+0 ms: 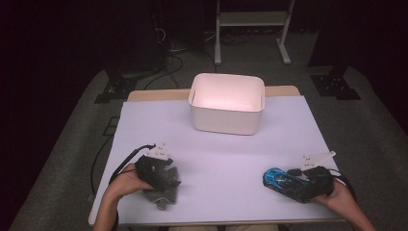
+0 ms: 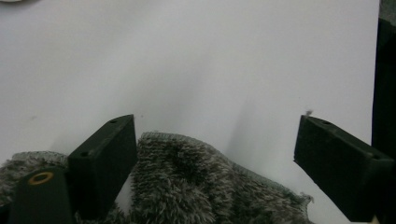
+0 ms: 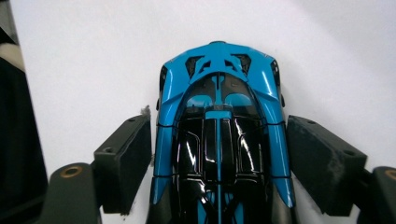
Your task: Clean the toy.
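Observation:
A blue and black toy car (image 1: 278,179) stands on the white table cover at the front right. My right gripper (image 1: 297,186) holds it from the rear; in the right gripper view the two jaws press against the flanks of the toy car (image 3: 219,93), and my right gripper (image 3: 219,128) is shut on it. A grey fuzzy cloth (image 1: 164,196) lies crumpled at the front left. My left gripper (image 1: 163,183) hovers over it, open. In the left gripper view the cloth (image 2: 187,182) lies between the widely spread jaws of my left gripper (image 2: 217,158).
A white rectangular bin (image 1: 226,122) stands at the middle back of the table, its inside bare. The white table cover (image 1: 226,159) stretches between the bin and both hands. Beyond the table are a dark floor, cables and a white frame stand (image 1: 252,19).

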{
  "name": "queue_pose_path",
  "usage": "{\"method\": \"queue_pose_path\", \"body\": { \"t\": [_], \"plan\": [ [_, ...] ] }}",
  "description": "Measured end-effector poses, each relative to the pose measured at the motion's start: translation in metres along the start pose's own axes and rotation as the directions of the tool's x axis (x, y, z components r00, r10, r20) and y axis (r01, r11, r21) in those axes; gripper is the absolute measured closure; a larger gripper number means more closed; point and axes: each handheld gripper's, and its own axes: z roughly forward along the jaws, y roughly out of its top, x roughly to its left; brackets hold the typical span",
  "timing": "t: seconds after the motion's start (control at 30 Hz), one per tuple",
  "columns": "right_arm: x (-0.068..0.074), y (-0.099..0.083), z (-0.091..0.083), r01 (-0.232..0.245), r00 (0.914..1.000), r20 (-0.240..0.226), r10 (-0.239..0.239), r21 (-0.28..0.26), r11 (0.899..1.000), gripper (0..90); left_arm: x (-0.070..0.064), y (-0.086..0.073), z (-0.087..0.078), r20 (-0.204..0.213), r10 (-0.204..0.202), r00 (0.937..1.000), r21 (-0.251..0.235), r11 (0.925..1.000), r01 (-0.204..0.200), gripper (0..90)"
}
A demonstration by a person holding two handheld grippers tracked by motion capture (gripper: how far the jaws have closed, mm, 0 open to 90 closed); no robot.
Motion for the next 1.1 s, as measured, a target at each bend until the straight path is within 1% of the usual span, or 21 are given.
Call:
{"method": "queue_pose_path", "body": {
  "t": [0.07, 0.1, 0.2, 0.27, 0.37, 0.47, 0.5, 0.53, 0.6, 0.67, 0.73, 0.8, 0.9, 1.1],
  "plan": [
    [0.000, 0.002, -0.002, 0.001, 1.0000, 0.002, -0.001, -0.004, 1.000, 21.0, 0.000, 0.000, 0.000, 0.001, -0.002, 1.0000, -0.004, 1.0000, 0.002, 11.9],
    [0.001, 0.003, -0.003, 0.005, 1.0000, 0.000, -0.005, -0.010, 1.000, 20.5, 0.000, 0.001, 0.000, 0.003, 0.004, 1.0000, -0.003, 1.0000, -0.004, 11.9],
    [0.001, 0.011, -0.005, 0.011, 0.9998, -0.015, -0.012, -0.013, 1.000, 19.5, -0.001, 0.002, 0.000, -0.002, 0.005, 1.0000, 0.000, 1.0000, -0.005, 11.6],
    [0.001, 0.018, -0.007, 0.019, 0.9995, -0.026, -0.019, -0.021, 1.000, 19.3, -0.001, 0.002, -0.001, -0.003, 0.012, 0.9999, 0.002, 0.9999, -0.012, 11.4],
    [0.000, 0.032, -0.008, 0.034, 0.9986, -0.039, -0.035, -0.043, 0.999, 18.7, -0.001, 0.003, -0.002, -0.006, 0.009, 0.9999, -0.011, 0.9999, -0.009, 10.9],
    [-0.003, 0.043, -0.006, 0.042, 0.9972, -0.059, -0.046, -0.056, 0.998, 18.3, -0.001, 0.003, -0.003, -0.008, 0.011, 0.9999, -0.011, 0.9999, -0.011, 10.4],
    [-0.004, 0.048, -0.005, 0.044, 0.9968, -0.064, -0.048, -0.060, 0.997, 18.2, -0.001, 0.002, -0.003, -0.012, 0.007, 0.9999, -0.012, 0.9999, -0.007, 10.3],
    [-0.006, 0.055, -0.002, 0.049, 0.9958, -0.074, -0.054, -0.067, 0.997, 17.6, -0.001, 0.002, -0.003, -0.013, 0.012, 0.9998, -0.006, 0.9999, -0.012, 9.6],
    [-0.007, 0.061, 0.001, 0.050, 0.9948, -0.085, -0.056, -0.069, 0.996, 17.5, -0.002, 0.001, -0.004, -0.015, 0.009, 0.9998, -0.009, 0.9999, -0.009, 9.6],
    [-0.008, 0.071, 0.006, 0.059, 0.9926, -0.102, -0.066, -0.071, 0.996, 17.5, -0.003, 0.002, -0.005, -0.018, 0.007, 0.9998, -0.014, 0.9999, -0.007, 8.9],
    [-0.007, 0.079, 0.010, 0.067, 0.9909, -0.113, -0.074, -0.071, 0.995, 17.4, -0.002, 0.002, -0.007, -0.021, 0.015, 0.9997, -0.010, 0.9998, -0.015, 8.9],
    [-0.007, 0.087, 0.014, 0.075, 0.9886, -0.125, -0.084, -0.076, 0.994, 17.4, -0.003, 0.002, -0.008, -0.025, 0.006, 0.9997, -0.022, 0.9997, -0.007, 8.8],
    [-0.006, 0.100, 0.020, 0.092, 0.9852, -0.138, -0.102, -0.082, 0.992, 17.4, -0.003, 0.002, -0.010, -0.027, 0.007, 0.9996, -0.026, 0.9996, -0.008, 8.8],
    [-0.006, 0.126, 0.028, 0.121, 0.9792, -0.154, -0.132, -0.077, 0.990, 17.2, -0.002, 0.002, -0.012, -0.042, 0.014, 0.9990, -0.017, 0.9998, -0.015, 8.8]
  ]
}}
